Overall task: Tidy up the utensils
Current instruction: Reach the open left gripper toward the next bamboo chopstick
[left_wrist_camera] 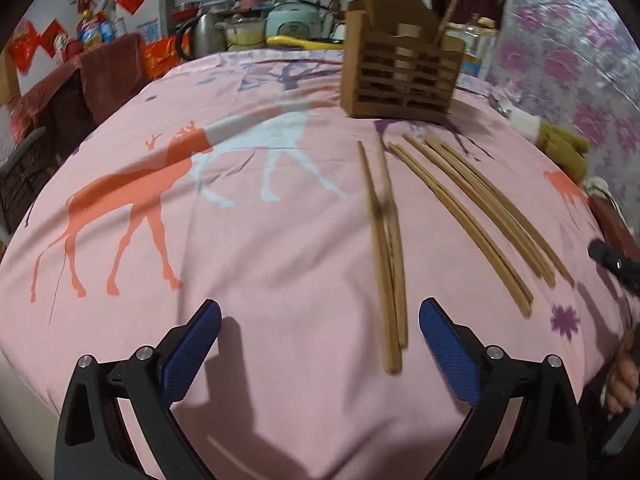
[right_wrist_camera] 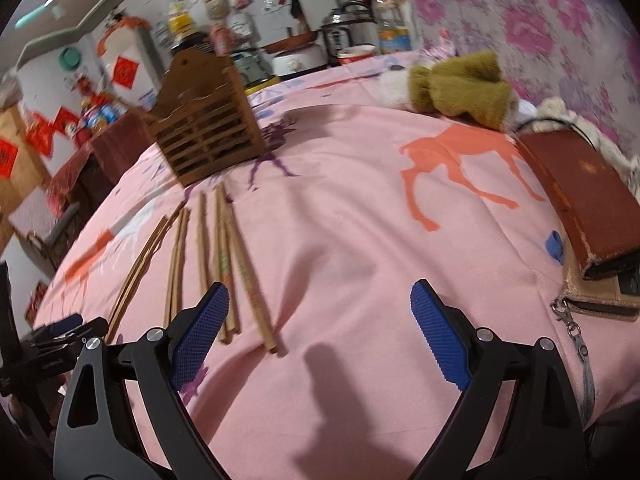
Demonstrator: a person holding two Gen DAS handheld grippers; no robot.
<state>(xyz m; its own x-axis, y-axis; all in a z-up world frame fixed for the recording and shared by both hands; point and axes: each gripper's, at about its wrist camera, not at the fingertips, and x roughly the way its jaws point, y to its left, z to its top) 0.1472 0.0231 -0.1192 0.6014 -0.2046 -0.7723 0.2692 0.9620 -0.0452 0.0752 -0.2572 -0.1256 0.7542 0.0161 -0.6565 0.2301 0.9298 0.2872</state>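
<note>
Several wooden chopsticks [left_wrist_camera: 460, 216] lie side by side on the pink deer-print tablecloth [left_wrist_camera: 240, 240]. A nearer pair [left_wrist_camera: 386, 256] lies just left of my left gripper's right finger. A brown slatted wooden holder [left_wrist_camera: 400, 64] stands behind them with a few chopsticks upright in it. My left gripper [left_wrist_camera: 320, 340] is open and empty, above the cloth near the pair's ends. In the right wrist view the chopsticks [right_wrist_camera: 224, 260] lie ahead left, the holder [right_wrist_camera: 208, 128] behind them. My right gripper [right_wrist_camera: 320, 328] is open and empty; its left finger is by the chopstick ends.
A green-brown plush toy [right_wrist_camera: 460, 84] lies at the far right. A brown book or case [right_wrist_camera: 588, 196] on a beige pouch [right_wrist_camera: 600, 300] sits at the right edge. Kitchen pots and jars [right_wrist_camera: 348, 36] stand beyond the table. The left gripper's body [right_wrist_camera: 44, 352] shows at the left.
</note>
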